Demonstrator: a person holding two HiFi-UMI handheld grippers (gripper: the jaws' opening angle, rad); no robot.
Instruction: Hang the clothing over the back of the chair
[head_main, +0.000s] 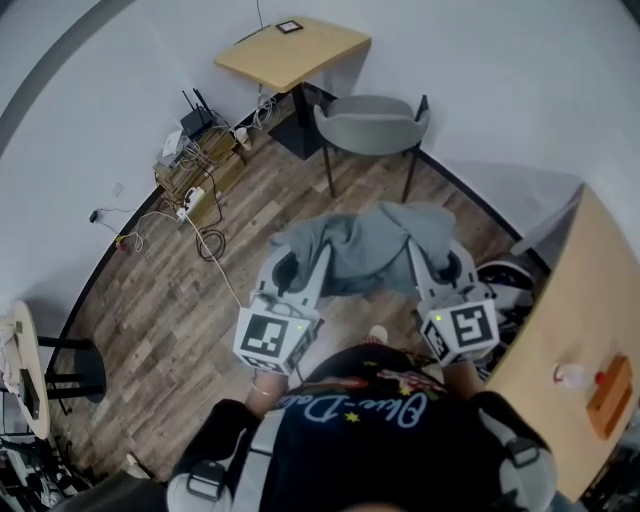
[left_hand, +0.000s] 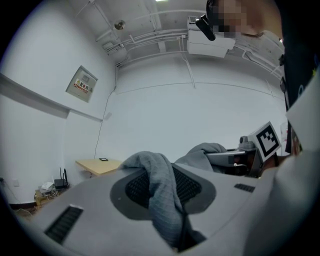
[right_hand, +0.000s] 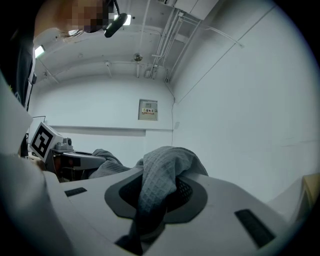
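A grey waffle-knit garment (head_main: 365, 245) hangs bunched between my two grippers in front of the person. My left gripper (head_main: 297, 262) is shut on its left edge, and the cloth (left_hand: 160, 192) drapes over the jaw pad in the left gripper view. The right gripper (head_main: 432, 258) is shut on the right edge, with fabric (right_hand: 157, 187) folded through its jaws in the right gripper view. A grey chair (head_main: 372, 125) on dark legs stands farther off on the wood floor, its back turned toward me. Both grippers are short of it.
A light wooden desk (head_main: 292, 50) stands behind the chair by the curved wall. Cables, a router and boxes (head_main: 197, 160) lie on the floor at the left. A wooden table (head_main: 585, 330) is close on the right, a small round table (head_main: 25, 365) at the far left.
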